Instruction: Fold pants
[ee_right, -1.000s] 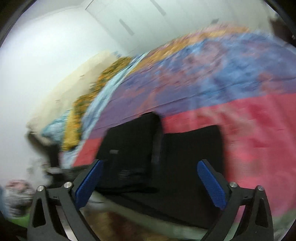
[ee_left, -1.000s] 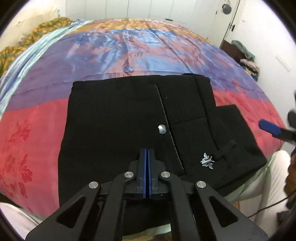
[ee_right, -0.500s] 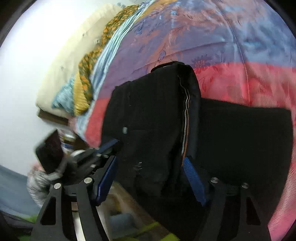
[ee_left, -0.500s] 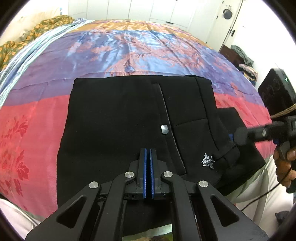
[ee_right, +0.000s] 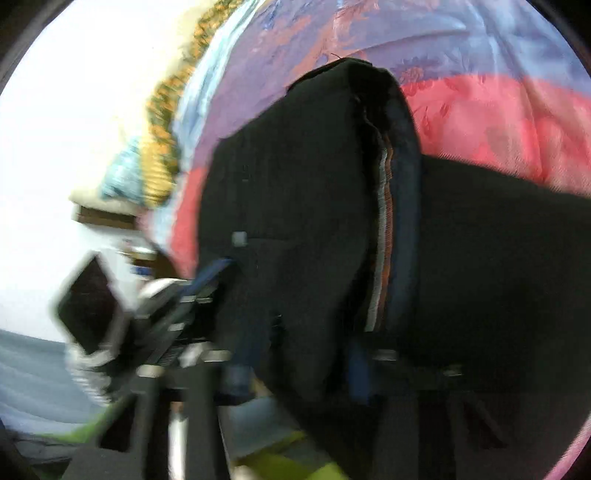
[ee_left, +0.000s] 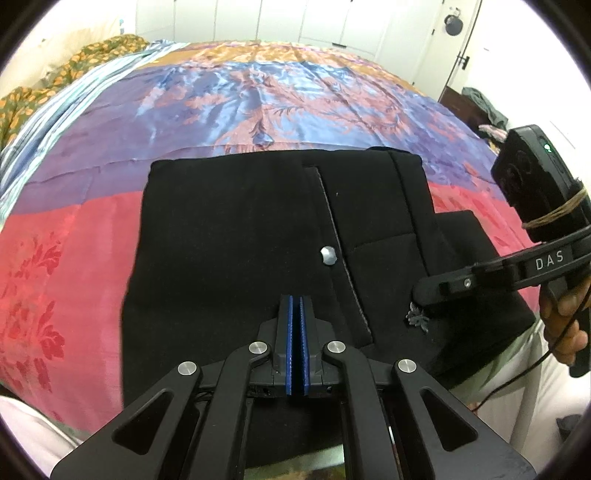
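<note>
Black pants (ee_left: 240, 236) lie folded into a thick stack at the near edge of the bed, with a silver button (ee_left: 327, 255) and a small silver ornament (ee_left: 417, 318) on top. My left gripper (ee_left: 295, 314) is shut and empty, hovering over the stack's near edge. My right gripper (ee_left: 424, 295) comes in from the right, its tip at the stack's right side beside the ornament. In the blurred right wrist view the pants (ee_right: 295, 206) fill the frame, and the stack's near edge sits between the blue pads (ee_right: 358, 373), which stand partly closed around it.
The bed carries a shiny bedspread (ee_left: 258, 96) banded red, purple, blue and orange. A green-orange blanket (ee_left: 55, 74) is bunched at the far left. White closet doors (ee_left: 295, 18) stand behind. A dark dresser with clothes (ee_left: 476, 107) is at the far right.
My right gripper swung in from the right to the stack's right edge and its jaws narrowed around the fabric. My left gripper stayed shut and barely moved.
</note>
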A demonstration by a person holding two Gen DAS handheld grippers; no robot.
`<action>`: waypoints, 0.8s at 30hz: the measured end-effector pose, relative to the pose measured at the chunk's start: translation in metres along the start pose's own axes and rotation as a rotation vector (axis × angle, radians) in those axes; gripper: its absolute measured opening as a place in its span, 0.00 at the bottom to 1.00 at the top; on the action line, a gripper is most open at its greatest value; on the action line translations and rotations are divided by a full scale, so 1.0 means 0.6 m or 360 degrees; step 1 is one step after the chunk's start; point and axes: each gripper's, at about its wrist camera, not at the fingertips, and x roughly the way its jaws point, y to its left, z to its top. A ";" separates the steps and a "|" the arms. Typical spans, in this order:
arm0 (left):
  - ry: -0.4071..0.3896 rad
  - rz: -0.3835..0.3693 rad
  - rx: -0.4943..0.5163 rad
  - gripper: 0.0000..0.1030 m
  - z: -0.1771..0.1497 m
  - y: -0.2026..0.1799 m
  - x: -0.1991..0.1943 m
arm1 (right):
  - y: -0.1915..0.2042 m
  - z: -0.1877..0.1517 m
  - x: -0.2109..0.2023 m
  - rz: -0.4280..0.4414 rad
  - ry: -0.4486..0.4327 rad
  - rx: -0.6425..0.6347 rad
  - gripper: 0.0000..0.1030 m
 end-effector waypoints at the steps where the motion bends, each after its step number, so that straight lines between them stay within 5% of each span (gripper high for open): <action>1: 0.0012 -0.0009 -0.0050 0.06 0.008 0.011 -0.016 | 0.009 -0.003 -0.007 -0.0009 -0.0045 -0.0017 0.20; 5: -0.0167 -0.0079 -0.0235 0.19 0.035 0.061 -0.103 | 0.051 -0.013 -0.082 0.0084 -0.0288 -0.0061 0.17; 13: -0.0281 -0.0019 -0.0319 0.20 0.043 0.091 -0.156 | 0.090 -0.049 -0.214 0.0095 -0.0542 -0.0150 0.16; 19: -0.0185 -0.0027 -0.0266 0.20 0.019 0.061 -0.119 | 0.002 -0.109 -0.249 0.0012 -0.0517 -0.0011 0.16; 24: -0.0099 -0.0004 -0.0174 0.20 0.002 0.025 -0.085 | -0.112 -0.156 -0.175 -0.0128 -0.0398 0.0220 0.15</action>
